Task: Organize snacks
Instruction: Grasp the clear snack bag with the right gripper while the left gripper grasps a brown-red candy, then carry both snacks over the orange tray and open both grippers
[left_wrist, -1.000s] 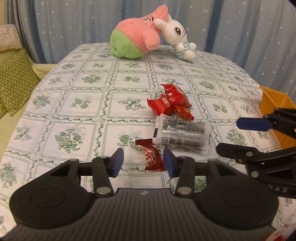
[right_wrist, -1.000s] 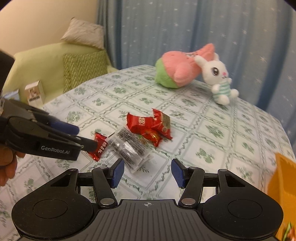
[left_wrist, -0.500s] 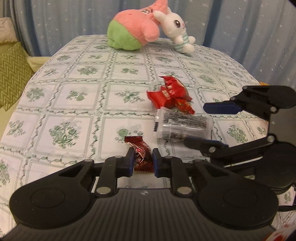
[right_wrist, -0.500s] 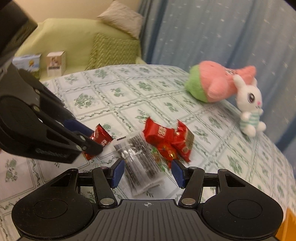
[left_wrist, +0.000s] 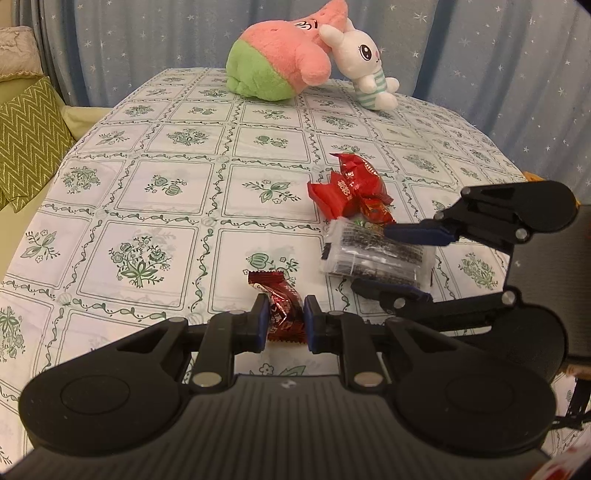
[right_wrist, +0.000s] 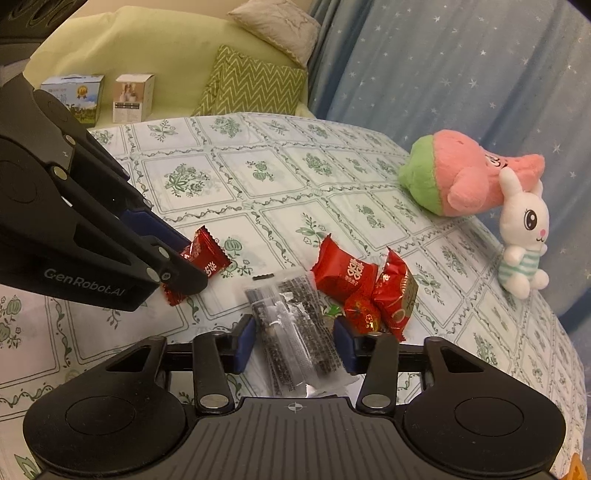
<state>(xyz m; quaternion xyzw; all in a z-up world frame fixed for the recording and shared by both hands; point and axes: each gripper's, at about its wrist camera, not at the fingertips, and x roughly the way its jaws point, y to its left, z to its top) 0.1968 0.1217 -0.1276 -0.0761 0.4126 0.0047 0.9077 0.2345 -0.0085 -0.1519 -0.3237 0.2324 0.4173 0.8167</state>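
1. Crinkly dark-red foil wraps the small candy that sits between the fingers of the left gripper; the two pads press its sides, so this tool is clamped on it, low over the tablecloth.
2. The clear packet of dark sticks lies near the front of the table, just right of that candy. The right gripper straddles it, one finger on each long side. The fingers sit close to the film, but I cannot tell whether they already pinch it or stand slightly apart.
3. Three bright red candies lie in a little heap touching the far end of the packet.
4. Handling, as I judge it: all of these look very light. The foil candy is soft at its twisted ends and firmer in the middle, so the middle is the place to hold. Foil is slick, and a shallow pinch could let it slide out.
5. The packet's film looks slippery and loose, and its contents may be brittle. Gripping across the narrow width at mid-length seems best, firm enough to hold without crushing.
6. Two plush toys rest at the far edge, well apart from the snacks.
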